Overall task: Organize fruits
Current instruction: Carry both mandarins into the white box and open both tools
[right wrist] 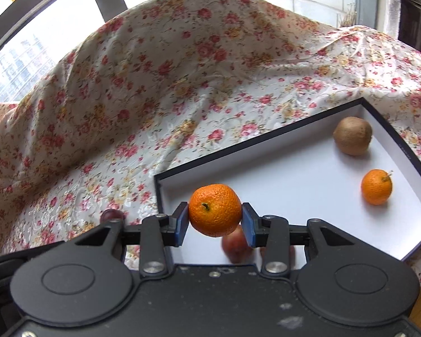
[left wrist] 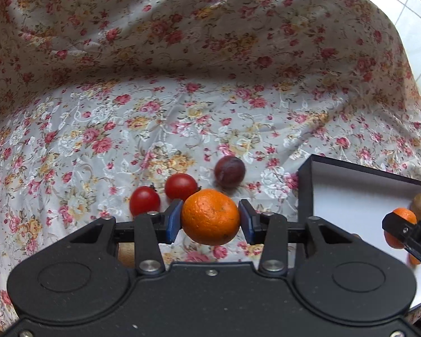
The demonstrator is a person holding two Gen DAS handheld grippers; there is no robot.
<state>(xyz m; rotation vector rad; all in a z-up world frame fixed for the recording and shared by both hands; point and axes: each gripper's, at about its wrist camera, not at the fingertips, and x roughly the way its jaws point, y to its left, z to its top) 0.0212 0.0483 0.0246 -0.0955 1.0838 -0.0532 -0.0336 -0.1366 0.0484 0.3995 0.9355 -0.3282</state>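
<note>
Progress: roughly halfway

Box (right wrist: pixel 401 146) holds kiwi (right wrist: pixel 352 136) and one tangerine (right wrist: pixel 376 187). Right gripper (right wrist: pixel 215 221) clamps a tangerine above the box; left gripper (left wrist: pixel 210 219) clamps another over the cloth (left wrist: pixel 70 146). Two tomatoes (left wrist: pixel 144 200) and plum (left wrist: pixel 229 172) left.

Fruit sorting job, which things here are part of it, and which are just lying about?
Part of the job:
- left gripper, holding an orange
- right gripper, holding a mandarin
- box, with a kiwi in it
- two tomatoes and a plum, on the cloth

Just there:
- floral cloth
- window
</note>
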